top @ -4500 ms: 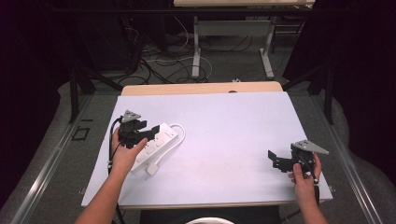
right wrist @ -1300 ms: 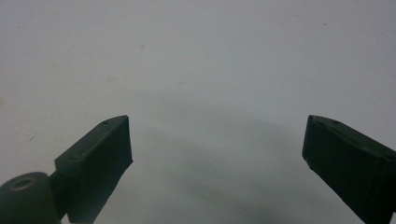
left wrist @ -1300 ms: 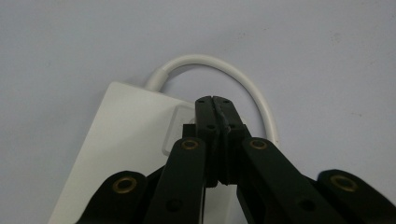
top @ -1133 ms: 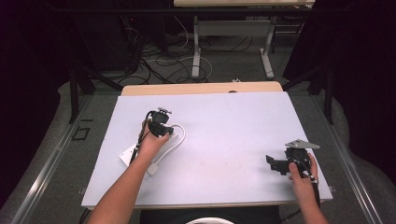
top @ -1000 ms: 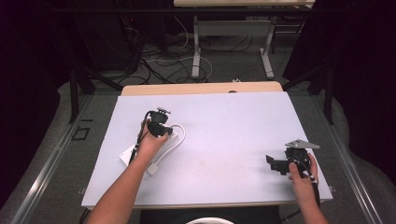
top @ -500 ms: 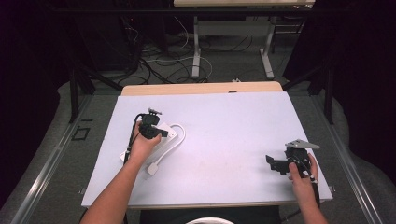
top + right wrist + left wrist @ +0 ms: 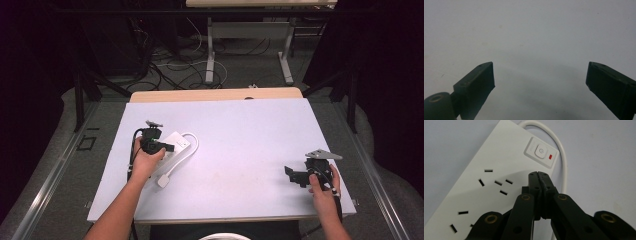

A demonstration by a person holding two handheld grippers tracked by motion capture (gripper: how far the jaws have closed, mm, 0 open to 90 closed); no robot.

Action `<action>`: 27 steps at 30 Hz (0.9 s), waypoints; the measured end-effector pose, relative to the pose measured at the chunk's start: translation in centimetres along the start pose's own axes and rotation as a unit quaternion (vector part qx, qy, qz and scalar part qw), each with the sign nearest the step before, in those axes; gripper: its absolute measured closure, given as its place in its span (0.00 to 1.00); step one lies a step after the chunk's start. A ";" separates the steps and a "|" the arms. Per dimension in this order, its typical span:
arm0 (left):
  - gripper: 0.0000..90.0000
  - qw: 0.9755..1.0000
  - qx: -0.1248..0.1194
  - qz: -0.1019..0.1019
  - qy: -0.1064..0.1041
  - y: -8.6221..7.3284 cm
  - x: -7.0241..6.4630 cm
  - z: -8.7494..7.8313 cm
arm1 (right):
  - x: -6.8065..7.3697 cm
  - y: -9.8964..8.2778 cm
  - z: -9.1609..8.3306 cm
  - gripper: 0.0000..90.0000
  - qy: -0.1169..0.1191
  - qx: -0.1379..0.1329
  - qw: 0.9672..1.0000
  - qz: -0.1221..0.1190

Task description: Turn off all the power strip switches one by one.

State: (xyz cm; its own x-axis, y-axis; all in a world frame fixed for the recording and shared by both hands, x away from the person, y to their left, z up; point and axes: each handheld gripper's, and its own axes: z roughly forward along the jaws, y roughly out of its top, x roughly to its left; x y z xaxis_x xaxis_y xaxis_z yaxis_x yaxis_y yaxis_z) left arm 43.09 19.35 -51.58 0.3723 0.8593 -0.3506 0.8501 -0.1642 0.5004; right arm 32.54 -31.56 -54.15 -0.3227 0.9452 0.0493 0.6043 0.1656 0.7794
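Now the left claw (image 7: 539,173), jaws together, has slid back along the strip (image 7: 486,182) to just short of its switch (image 7: 540,152), likely to press it; the right claw (image 7: 300,176) waits apart.

Left forearm enters from the bottom left of the high view and angles up and slightly right. Left hand (image 7: 144,161) grips the left gripper (image 7: 167,147) from behind, with the gripper pointing right. In the left gripper view, the left gripper (image 7: 539,173) has both jaws pressed together tip to tip, no gap visible, nothing between them.

Right forearm enters at the bottom right, nearly vertical. Right hand (image 7: 322,186) holds the right gripper (image 7: 292,174), pointing left. In the right gripper view, the right gripper (image 7: 540,76) has jaws spread wide, nothing between them.
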 end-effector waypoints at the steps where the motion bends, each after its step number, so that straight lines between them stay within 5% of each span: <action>1: 1.00 1.000 -0.002 -0.003 0.000 -0.1 0.0 0.0 | 0.0 0.0 0.0 0.08 0.000 0.000 1.000 0.000; 27: 1.00 0.999 -0.007 -0.043 -0.018 -1.9 1.2 -0.4 | 0.1 0.0 0.0 0.08 -0.002 0.001 1.000 -0.002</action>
State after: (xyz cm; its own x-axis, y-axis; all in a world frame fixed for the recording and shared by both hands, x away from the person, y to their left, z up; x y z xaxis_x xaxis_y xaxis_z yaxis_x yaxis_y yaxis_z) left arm 41.80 20.86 -52.64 0.3118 0.8523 -0.4200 0.8740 -0.0839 0.4785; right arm 32.55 -31.49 -54.20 -0.3220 0.9458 0.0429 0.6045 0.1705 0.7782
